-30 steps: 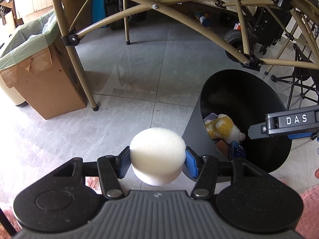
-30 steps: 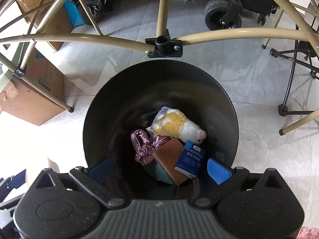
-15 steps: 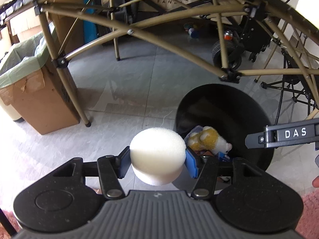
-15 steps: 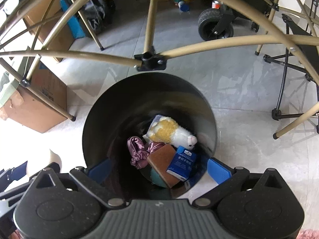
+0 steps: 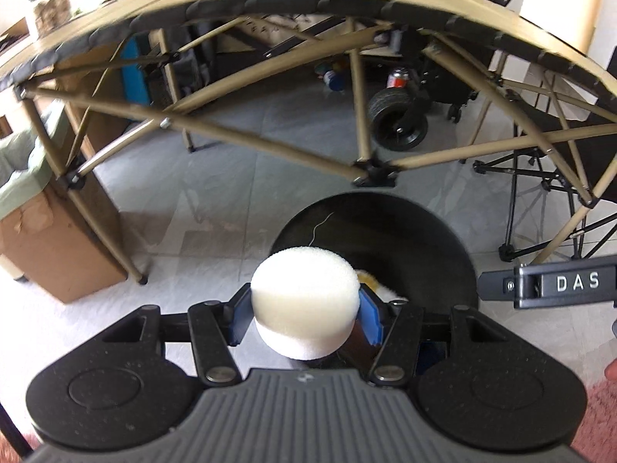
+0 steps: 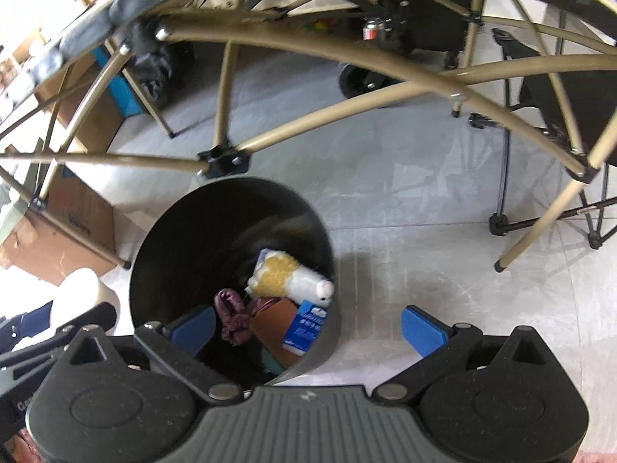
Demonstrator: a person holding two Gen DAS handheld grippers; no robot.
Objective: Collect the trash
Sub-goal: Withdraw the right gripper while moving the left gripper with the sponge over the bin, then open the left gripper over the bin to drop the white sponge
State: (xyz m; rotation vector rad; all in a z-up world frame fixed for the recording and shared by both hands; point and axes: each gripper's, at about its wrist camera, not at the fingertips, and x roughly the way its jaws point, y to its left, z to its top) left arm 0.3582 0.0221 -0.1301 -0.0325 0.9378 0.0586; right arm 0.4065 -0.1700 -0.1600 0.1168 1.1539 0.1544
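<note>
My left gripper (image 5: pixel 304 318) is shut on a round white foam puck (image 5: pixel 304 297), its blue pads pressing both sides. It hangs over the near rim of a black round bin (image 5: pixel 385 231). My right gripper (image 6: pixel 308 328) is open with nothing between its blue pads, above the same bin (image 6: pixel 185 239). Inside the bin lie a yellow and white plush toy (image 6: pixel 289 277), a purple cloth (image 6: pixel 231 314), a brown sponge (image 6: pixel 273 322) and a blue packet (image 6: pixel 306 326). The right gripper's arm shows at the right edge of the left wrist view.
A folding table's tan tube frame (image 5: pixel 270 142) arches over the bin. A cardboard box with a green liner (image 5: pixel 50 239) stands left. A black wheel (image 5: pixel 397 119), cans and a black folding stand (image 5: pixel 540 200) sit behind on the grey tile floor.
Both grippers rose and drew back; the bin looks smaller and slid left under them. The left gripper with the foam puck now sits over the bin's rim.
</note>
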